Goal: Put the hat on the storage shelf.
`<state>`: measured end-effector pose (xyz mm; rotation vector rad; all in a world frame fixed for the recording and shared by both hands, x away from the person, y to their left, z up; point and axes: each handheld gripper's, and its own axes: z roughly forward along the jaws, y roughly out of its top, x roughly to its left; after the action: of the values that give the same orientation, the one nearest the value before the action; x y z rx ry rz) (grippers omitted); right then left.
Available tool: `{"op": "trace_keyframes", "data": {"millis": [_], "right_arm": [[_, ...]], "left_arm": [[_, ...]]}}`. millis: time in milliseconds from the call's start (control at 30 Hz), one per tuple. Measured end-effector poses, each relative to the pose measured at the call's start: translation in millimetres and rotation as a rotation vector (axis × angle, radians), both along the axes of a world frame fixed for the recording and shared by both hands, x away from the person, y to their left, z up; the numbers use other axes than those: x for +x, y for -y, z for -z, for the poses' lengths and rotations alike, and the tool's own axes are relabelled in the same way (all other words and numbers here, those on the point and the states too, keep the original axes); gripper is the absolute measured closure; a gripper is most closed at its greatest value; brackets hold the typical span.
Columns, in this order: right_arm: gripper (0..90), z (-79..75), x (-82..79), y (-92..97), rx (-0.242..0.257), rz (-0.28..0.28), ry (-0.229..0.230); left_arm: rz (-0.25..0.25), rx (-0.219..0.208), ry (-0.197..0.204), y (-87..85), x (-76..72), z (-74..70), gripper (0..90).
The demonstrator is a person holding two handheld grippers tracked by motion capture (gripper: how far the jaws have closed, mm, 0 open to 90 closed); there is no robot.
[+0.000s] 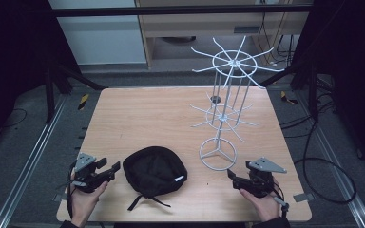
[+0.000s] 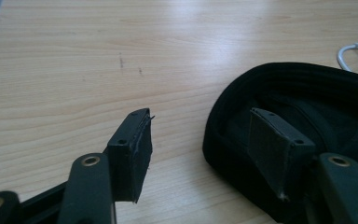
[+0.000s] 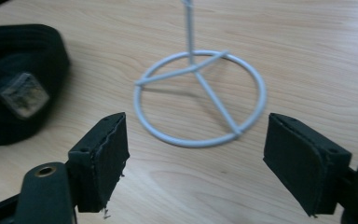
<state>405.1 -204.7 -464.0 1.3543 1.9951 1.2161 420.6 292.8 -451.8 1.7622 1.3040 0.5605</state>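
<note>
Two tongs released, left tongs beside black cap, right tongs near wire stand

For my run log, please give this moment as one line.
left gripper: open, beside black cap | right gripper: open, near white rack

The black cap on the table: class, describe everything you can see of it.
The black cap is soft, dark fabric, lying near the table's front edge with its opening turned up, rim thick and rounded. Thin black straps trail from its near side, and a small pale tag shows at its right. It rests on the wood, left of the white wire stand's ring base and apart from it. The left gripper sits beside it, jaws open, one jaw over the rim; contact is unclear.
</note>
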Motion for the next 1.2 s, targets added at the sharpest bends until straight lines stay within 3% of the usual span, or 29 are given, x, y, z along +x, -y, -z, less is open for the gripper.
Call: {"op": "trace_keyframes", "data": {"millis": [33,233,567,800,1200], "right_arm": [[23.5,-1.5,-2.0,-7.6,0.022,-0.028,-0.005],[24.6,-4.3,-4.8,-20.8,0.038,-0.068,-0.005],[33.9,-14.7,-4.7,-42.7,0.052,-0.135,0.002],[40.2,-21.8,-1.4,-65.3,0.042,-0.19,-0.011],[42.8,-23.5,13.2,-108.9,0.024,-0.256,-0.028]], "left_arm": [[0.01,0.014,-0.003,3.2,-0.4,0.3,41.5],[0.022,0.047,-0.004,8.4,-0.7,-1.0,43.9],[0.043,0.054,-0.014,16.5,1.0,-2.7,47.8],[0.055,0.06,-0.049,24.9,4.7,1.2,47.4],[0.052,0.064,-0.153,30.1,16.2,15.3,48.8]]}}
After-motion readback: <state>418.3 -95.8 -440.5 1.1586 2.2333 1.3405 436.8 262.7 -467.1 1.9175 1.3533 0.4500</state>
